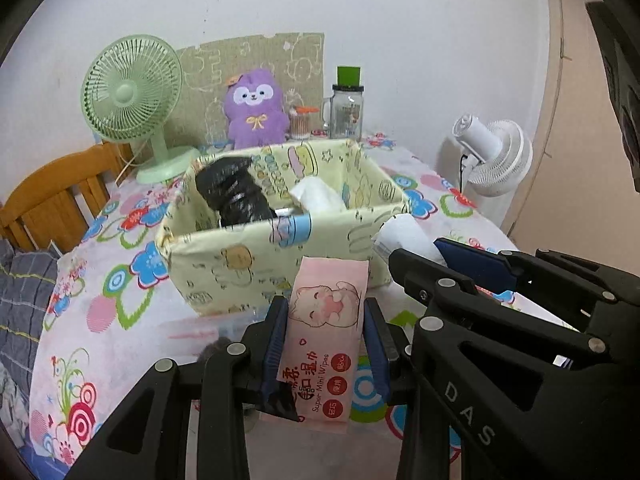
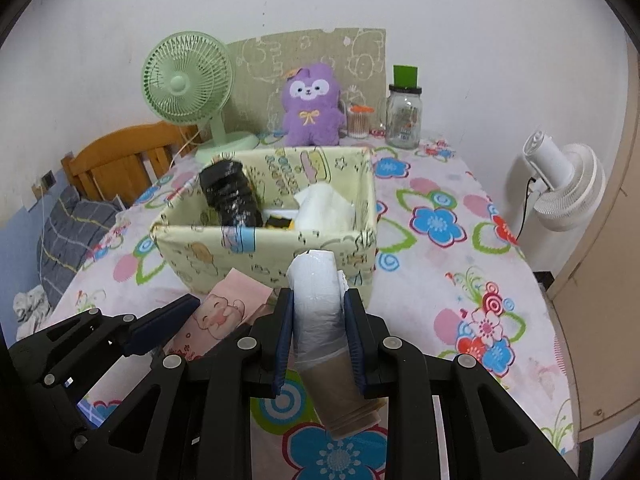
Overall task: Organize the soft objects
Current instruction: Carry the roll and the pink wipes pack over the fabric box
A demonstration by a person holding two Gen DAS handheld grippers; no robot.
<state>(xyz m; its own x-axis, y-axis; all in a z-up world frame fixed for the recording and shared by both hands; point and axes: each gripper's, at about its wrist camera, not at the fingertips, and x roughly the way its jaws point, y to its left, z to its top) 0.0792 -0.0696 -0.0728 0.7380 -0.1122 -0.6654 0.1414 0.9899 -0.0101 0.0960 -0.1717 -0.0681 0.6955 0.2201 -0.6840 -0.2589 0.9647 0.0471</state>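
My left gripper (image 1: 326,340) is shut on a pink pack of wet wipes (image 1: 326,332) printed with a cartoon cat, held above the flowered tablecloth just in front of a pale yellow fabric box (image 1: 256,256). My right gripper (image 2: 320,332) is shut on a white roll of plastic bags (image 2: 316,300) with a brown cardboard core, also in front of the fabric box (image 2: 224,256). Inside the box lie a black roll (image 2: 230,196) and a white tissue bundle (image 2: 324,206). The wipes pack (image 2: 224,312) and the left gripper show at the lower left of the right wrist view.
Behind the box stand a green desk fan (image 2: 188,84), a purple plush toy (image 2: 310,106), a cotton swab jar (image 2: 360,120) and a glass jar (image 2: 404,118). A white fan (image 2: 560,188) stands right of the table, a wooden chair (image 2: 120,160) and bedding left.
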